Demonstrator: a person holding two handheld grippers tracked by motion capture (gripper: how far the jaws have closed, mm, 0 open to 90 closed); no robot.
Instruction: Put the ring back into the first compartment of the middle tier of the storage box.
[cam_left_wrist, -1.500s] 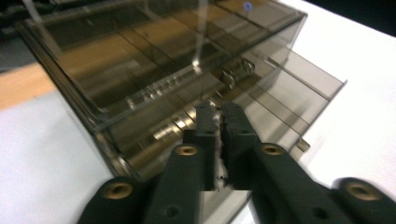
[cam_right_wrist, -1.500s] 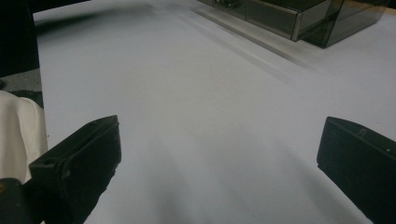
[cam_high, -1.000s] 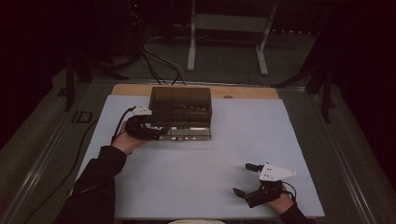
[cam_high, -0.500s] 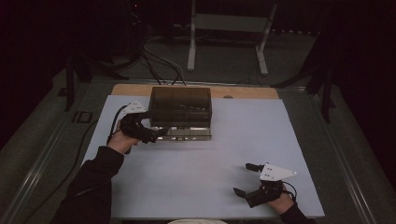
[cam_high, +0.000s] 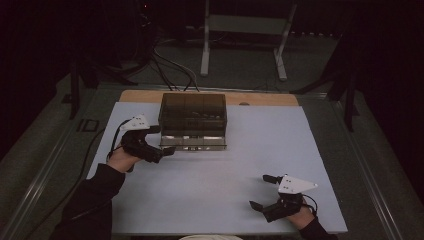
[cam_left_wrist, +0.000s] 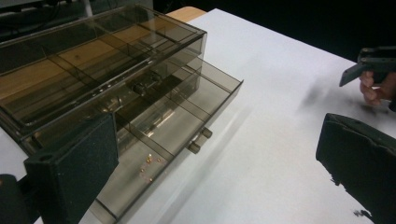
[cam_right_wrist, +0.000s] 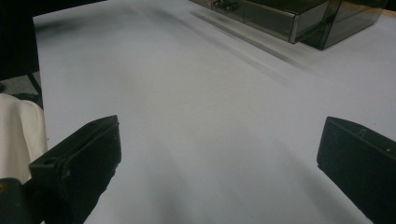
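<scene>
Left gripper (cam_high: 161, 140), released, has apparently backed off the organizer box (cam_high: 193, 120); right gripper (cam_high: 266, 192) stays released

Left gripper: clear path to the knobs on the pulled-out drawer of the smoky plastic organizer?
Probably yes. The left gripper sits open beside the smoky plastic organizer's drawer; nothing lies between it and the knobs.

Smoky translucent glossy plastic organizer box (cam_left_wrist: 116, 84), matt white table cover (cam_high: 300, 150), bare wood edge (cam_high: 260, 98), matt black rough-textured jaw pads (cam_left_wrist: 74, 163)
</scene>
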